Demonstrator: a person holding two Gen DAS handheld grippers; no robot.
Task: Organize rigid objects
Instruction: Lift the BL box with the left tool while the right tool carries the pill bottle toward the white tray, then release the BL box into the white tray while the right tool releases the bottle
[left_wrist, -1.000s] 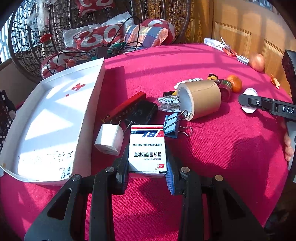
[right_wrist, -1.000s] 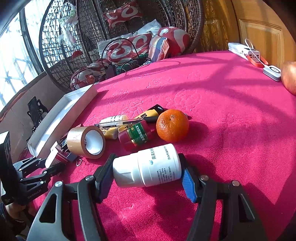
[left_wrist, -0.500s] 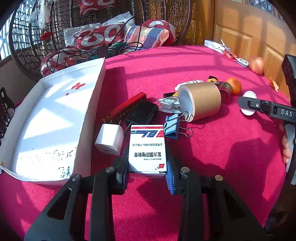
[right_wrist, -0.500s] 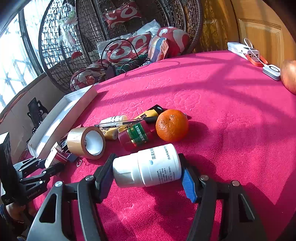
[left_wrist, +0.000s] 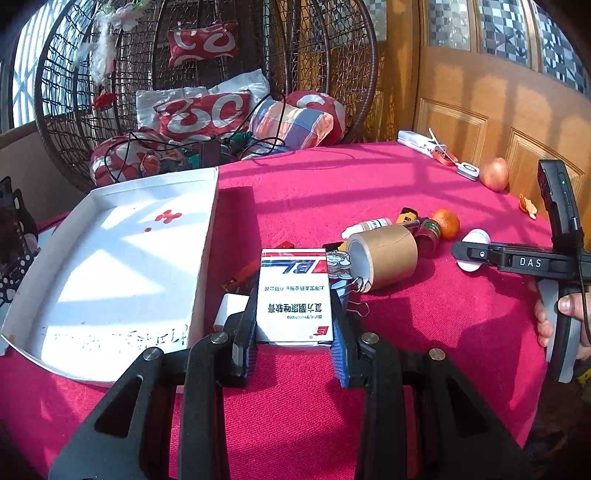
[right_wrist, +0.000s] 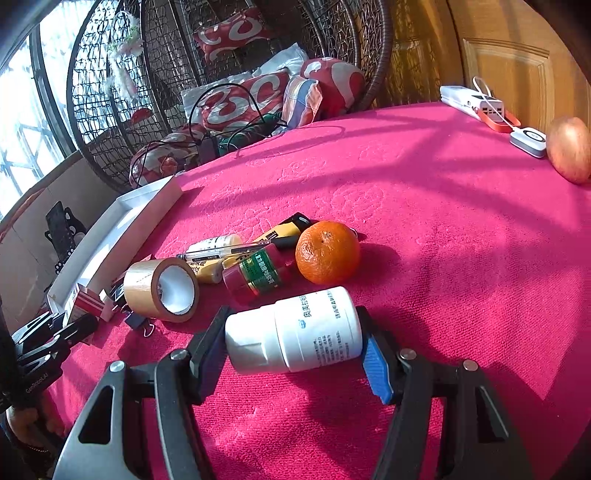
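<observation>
The left claw is gripping the white medicine box beside the white tray; the right claw is clamping the white bottle on the tabletop.

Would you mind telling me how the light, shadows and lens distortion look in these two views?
Left wrist view: sun glares on the white tray, barred shadows cross the red tablecloth, edges bow strongly. Right wrist view: the orange casts a hard shadow, window blown out, everything sharp.

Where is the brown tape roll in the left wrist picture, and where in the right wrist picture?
Left wrist: the brown tape roll lies right of centre, just beyond the held white box.
Right wrist: lower left, left of the held white bottle.
Shared landmark: the orange.
</observation>
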